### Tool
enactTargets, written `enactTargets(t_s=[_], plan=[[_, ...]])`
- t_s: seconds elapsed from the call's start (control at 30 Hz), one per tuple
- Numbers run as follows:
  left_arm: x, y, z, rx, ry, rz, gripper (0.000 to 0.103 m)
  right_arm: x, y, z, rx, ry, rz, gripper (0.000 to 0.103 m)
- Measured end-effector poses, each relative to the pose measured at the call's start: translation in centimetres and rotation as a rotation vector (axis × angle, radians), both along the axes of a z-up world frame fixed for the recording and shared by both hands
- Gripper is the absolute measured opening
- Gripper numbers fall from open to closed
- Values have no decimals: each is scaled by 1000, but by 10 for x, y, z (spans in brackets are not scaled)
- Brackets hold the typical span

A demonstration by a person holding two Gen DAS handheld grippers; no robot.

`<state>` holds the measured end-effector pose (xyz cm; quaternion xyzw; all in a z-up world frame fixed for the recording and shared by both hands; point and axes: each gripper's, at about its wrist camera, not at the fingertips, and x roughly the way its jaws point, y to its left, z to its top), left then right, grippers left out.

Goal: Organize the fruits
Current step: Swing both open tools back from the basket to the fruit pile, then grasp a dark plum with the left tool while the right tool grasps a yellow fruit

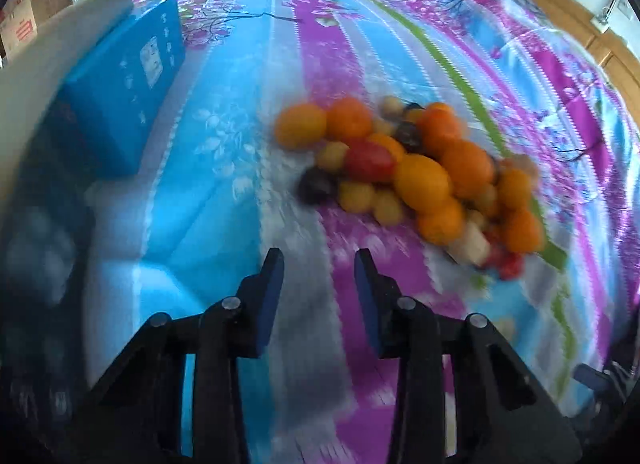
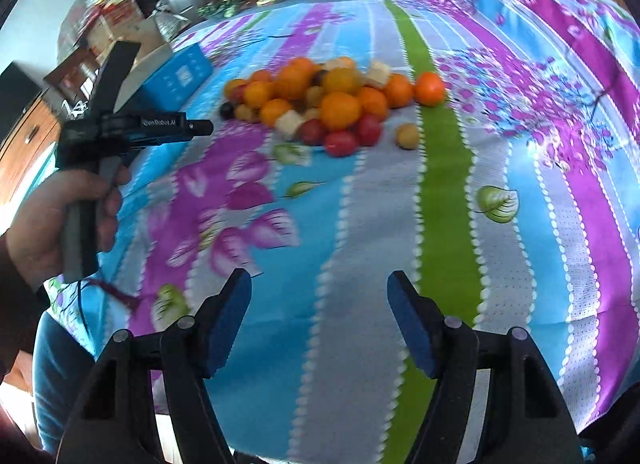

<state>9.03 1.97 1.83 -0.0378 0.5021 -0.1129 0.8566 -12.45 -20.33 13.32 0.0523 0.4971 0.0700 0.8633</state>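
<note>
Orange-heavy fruit pile point(image 1: 408, 172) lies ahead-right of your left tool point(image 1: 319, 264), mid-bedspread point(image 1: 248, 76). Your left is nearer. Both tools, right tool point(image 2: 319, 284) included, stand apart, empty.

— What is the sheet point(image 2: 440, 192) made of?

— Cloth. It is soft and a bit shiny, with tiny bumps woven in.

— And the fruit point(image 2: 340, 104)?

— Smooth skins; the red ones look glossy.

— The blue box point(image 1: 128, 76)?

— Card, smooth and dull.

— The right gripper point(image 2: 320, 304)?

— Hard black plastic, dull. Its pads point(image 2: 230, 322) look like soft blue foam, and the round pins point(image 2: 451, 321) look like metal.
</note>
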Motion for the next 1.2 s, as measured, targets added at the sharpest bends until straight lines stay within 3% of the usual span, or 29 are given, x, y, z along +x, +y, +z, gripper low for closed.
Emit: enactTargets(t_s=[0.17,0.53,0.63,0.67,0.7,1.07,1.2], plan=[[10,-5,-5,39,-48,-64,37,11,-15,-13,15,12,-24,74],[30,-6,-11,9,-112,-69,40,28,-18,-22,44,-3,-24,74],[32,-6,-12,0,-115,-72,37,30,-17,-25,33,3,-21,68],[31,-6,-11,-7,-120,-75,32,30,-17,-25,26,2,-20,67],[30,-7,-11,-5,-119,-79,26,29,-16,-25,22,0,-20,65],[-10,-1,18,-44,-145,-72,26,44,-37,-12,6,-60,-19,64],[-27,2,27,-81,-146,-56,26,77,-55,-14,-18,-70,-15,54]])
